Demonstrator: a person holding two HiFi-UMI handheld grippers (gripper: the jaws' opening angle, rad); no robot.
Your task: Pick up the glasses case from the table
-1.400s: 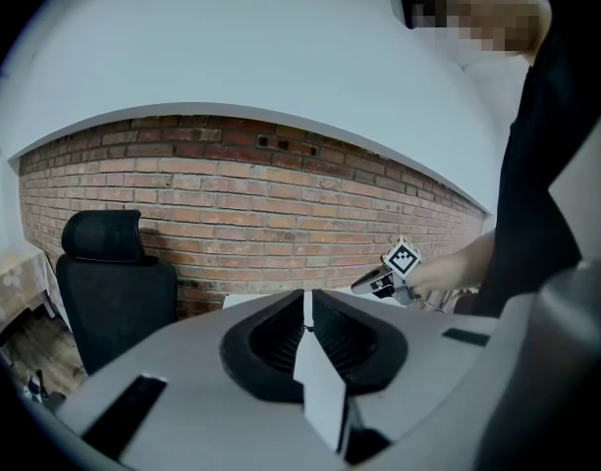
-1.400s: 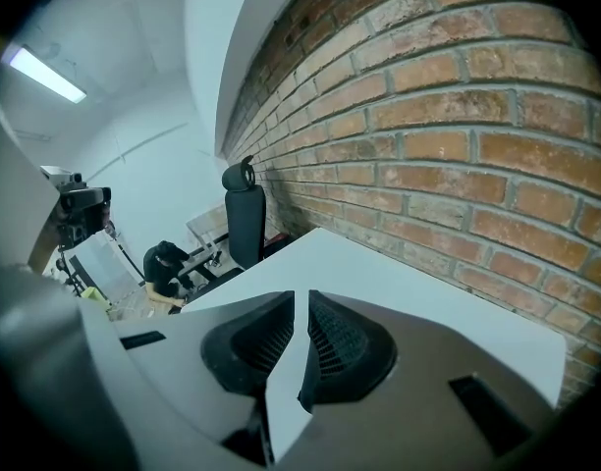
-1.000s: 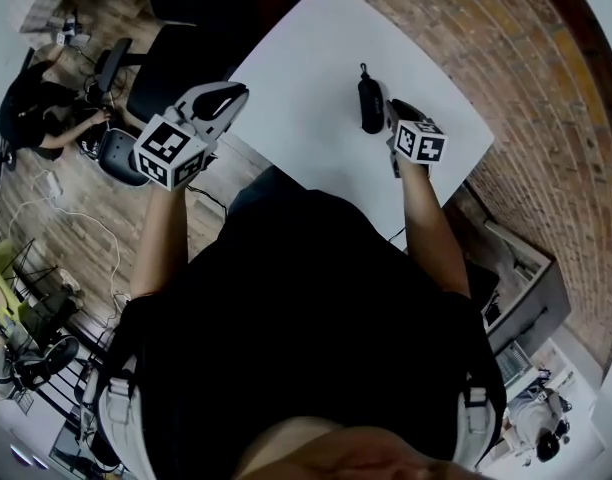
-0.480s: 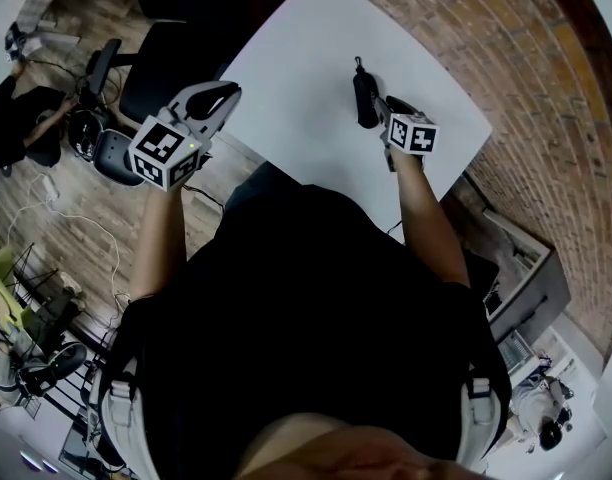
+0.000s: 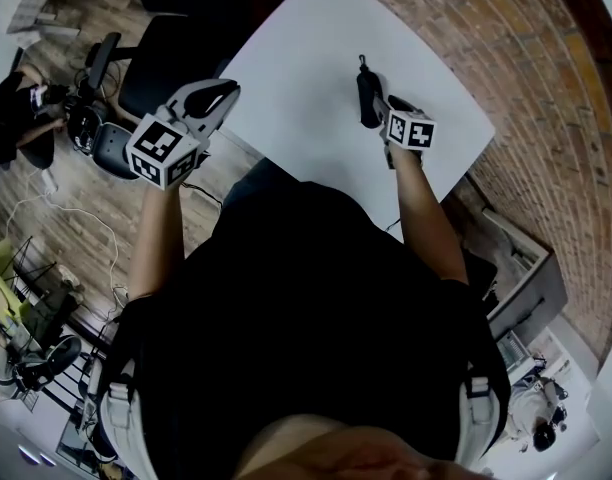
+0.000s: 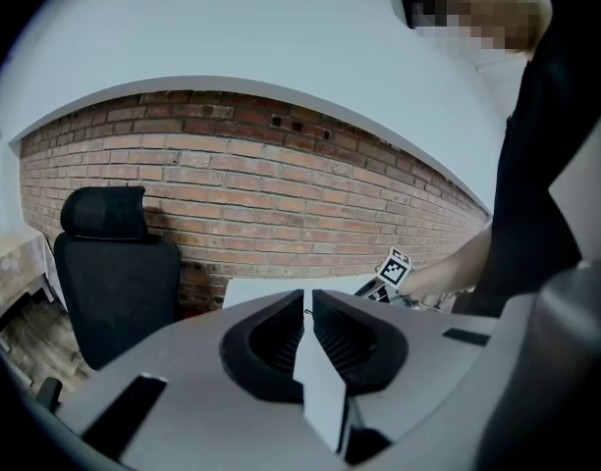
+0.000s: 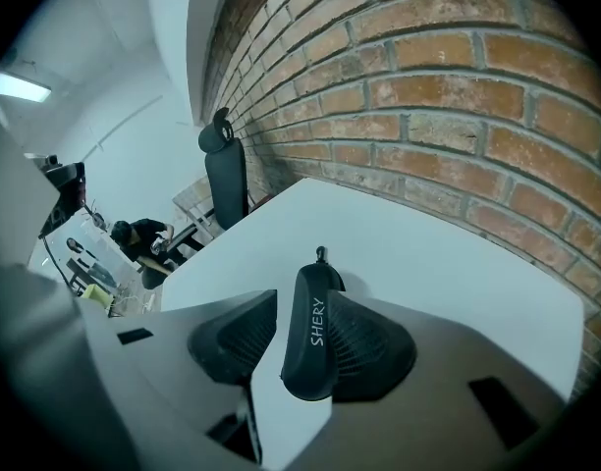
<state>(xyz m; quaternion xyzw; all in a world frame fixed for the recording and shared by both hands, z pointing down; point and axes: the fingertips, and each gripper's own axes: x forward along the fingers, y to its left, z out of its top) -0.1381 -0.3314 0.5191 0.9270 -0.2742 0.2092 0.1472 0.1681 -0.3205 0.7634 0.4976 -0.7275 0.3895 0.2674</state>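
The black glasses case, printed SHERY and with a small loop at its far end, lies lengthwise between the jaws of my right gripper. It rests against the right pad, and a gap shows to the left pad. These jaws have just been opening. The case casts a shadow on the white table. In the head view the case sits at the right gripper on the table. My left gripper hovers off the table's left edge, shut and empty.
A brick wall runs along the table's far and right sides. A black office chair stands at the table's far left corner. A person sits at the far left. A cabinet stands to the right.
The right gripper with the case has sunk slightly toward the table. The left gripper has stayed where it was.
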